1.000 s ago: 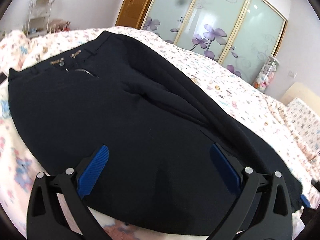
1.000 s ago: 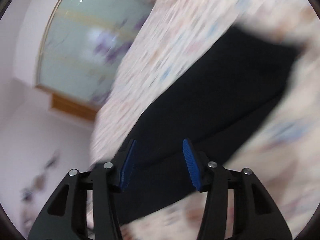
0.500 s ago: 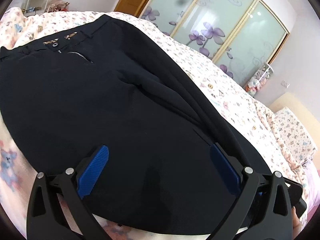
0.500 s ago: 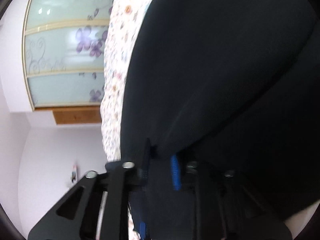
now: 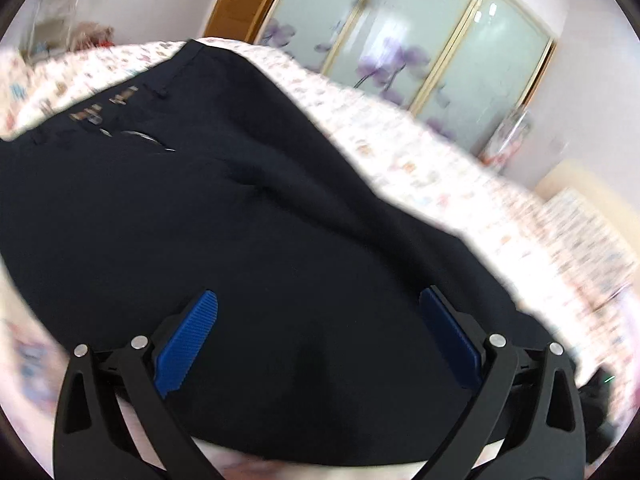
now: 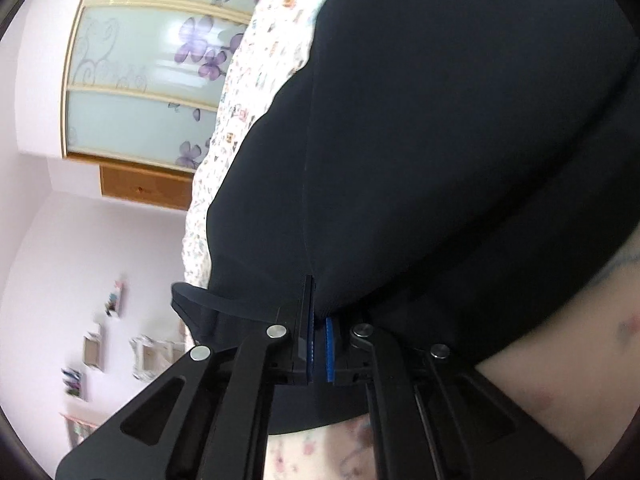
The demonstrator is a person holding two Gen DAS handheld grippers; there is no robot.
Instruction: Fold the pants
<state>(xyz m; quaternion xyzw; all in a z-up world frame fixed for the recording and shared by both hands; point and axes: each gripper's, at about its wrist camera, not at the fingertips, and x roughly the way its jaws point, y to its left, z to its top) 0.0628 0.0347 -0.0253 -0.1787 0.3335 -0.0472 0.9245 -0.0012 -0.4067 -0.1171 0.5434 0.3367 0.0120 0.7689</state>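
Note:
Black pants point(image 5: 224, 224) lie spread on a flower-print bed, waistband with metal clasps at the far left, legs running to the right. My left gripper point(image 5: 318, 328) is open, its blue pads wide apart just above the near side of the pants, holding nothing. In the right wrist view my right gripper point(image 6: 318, 320) is shut on a fold of the pants point(image 6: 440, 140), blue pads pinched together on the black cloth, which is lifted and fills most of the view.
The bed sheet point(image 5: 432, 168) stretches behind the pants. A glass-door wardrobe point(image 5: 400, 36) with purple flowers stands at the back, a wooden door point(image 5: 244, 4) to its left. A pillow point(image 5: 580, 216) lies at the far right.
My right gripper closed on the pants cloth and lifted it. My left gripper stayed open and shifted slightly over the pants; its view is now blurred by motion.

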